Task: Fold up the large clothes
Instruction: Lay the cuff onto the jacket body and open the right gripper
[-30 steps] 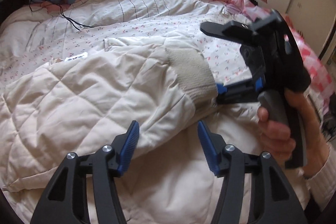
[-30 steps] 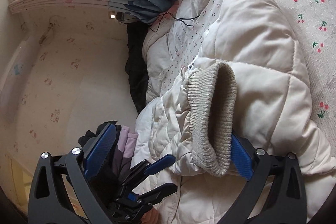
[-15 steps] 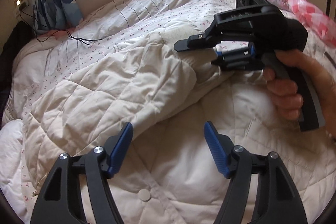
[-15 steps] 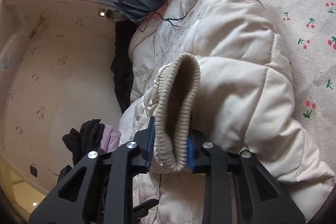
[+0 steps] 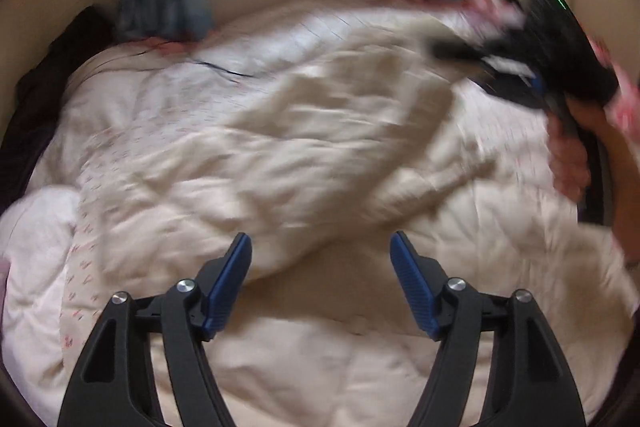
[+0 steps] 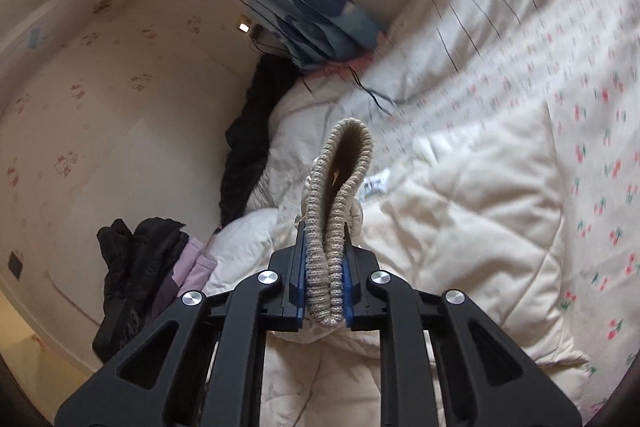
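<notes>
A cream quilted jacket (image 5: 304,155) lies spread on the bed; it also shows in the right wrist view (image 6: 472,211). My right gripper (image 6: 325,279) is shut on the jacket sleeve's beige knit cuff (image 6: 340,195) and holds it lifted above the jacket. In the blurred left wrist view the right gripper (image 5: 520,67) shows at the upper right, held by a hand, with the sleeve stretching toward it. My left gripper (image 5: 320,255) is open and empty, low over the jacket's front.
A cherry-print bedsheet (image 6: 592,131) covers the bed. Blue patterned pillows (image 6: 320,15) and a black cable (image 6: 372,91) lie by the headboard. Dark and purple clothes (image 6: 148,263) are piled beside the bed by the wall.
My right gripper has closed on the knit cuff and lifted it up and away, pulling the sleeve out. My left gripper has stayed open and drawn back; its view is now motion-blurred.
</notes>
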`<action>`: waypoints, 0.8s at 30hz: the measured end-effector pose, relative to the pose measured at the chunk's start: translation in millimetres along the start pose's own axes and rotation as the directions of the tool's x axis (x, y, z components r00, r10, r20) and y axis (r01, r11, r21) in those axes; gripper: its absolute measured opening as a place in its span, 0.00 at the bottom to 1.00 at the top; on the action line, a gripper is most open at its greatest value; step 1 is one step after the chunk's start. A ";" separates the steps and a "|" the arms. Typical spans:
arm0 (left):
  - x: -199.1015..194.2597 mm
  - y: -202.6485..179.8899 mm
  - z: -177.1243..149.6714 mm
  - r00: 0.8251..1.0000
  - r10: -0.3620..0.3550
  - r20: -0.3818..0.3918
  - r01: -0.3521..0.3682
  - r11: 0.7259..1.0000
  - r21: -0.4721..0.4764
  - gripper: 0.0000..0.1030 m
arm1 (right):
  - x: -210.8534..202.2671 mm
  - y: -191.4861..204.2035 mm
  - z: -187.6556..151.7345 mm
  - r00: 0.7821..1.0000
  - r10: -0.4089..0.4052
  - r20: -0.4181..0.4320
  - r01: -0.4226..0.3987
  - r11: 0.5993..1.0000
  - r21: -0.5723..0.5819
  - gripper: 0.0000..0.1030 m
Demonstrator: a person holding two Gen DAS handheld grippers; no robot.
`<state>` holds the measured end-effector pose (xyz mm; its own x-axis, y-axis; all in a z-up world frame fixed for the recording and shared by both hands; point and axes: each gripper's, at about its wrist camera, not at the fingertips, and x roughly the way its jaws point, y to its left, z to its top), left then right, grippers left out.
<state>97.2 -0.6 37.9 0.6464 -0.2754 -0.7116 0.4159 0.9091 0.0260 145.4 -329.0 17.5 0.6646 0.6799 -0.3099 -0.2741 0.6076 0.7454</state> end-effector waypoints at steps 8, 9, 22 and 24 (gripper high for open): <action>-9.9 87.8 12.9 0.987 0.156 0.043 -0.144 0.967 -0.211 0.75 | -10.8 -21.3 8.6 0.992 -0.123 0.008 0.123 0.992 0.007 0.13; -2.1 92.5 11.9 0.987 0.159 0.024 -0.150 0.965 -0.217 0.75 | -7.9 -36.4 3.7 0.988 -0.155 -0.012 0.155 0.987 0.036 0.13; 56.7 130.9 -13.3 0.964 0.233 -0.131 -0.261 0.924 -0.280 0.78 | 6.0 -75.8 -15.5 0.923 -0.360 -0.134 0.364 0.932 0.002 0.13; 82.0 135.6 -14.4 0.948 0.183 -0.260 -0.250 0.936 -0.250 0.78 | 6.1 -95.1 -24.1 0.915 -0.365 -0.174 0.382 0.921 0.073 0.14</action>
<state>197.3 104.6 -27.1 0.5225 -0.0130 -0.8526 0.0679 0.9973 0.0264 158.8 -372.7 -69.5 0.5869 0.4713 -0.6583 0.0517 0.7897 0.6113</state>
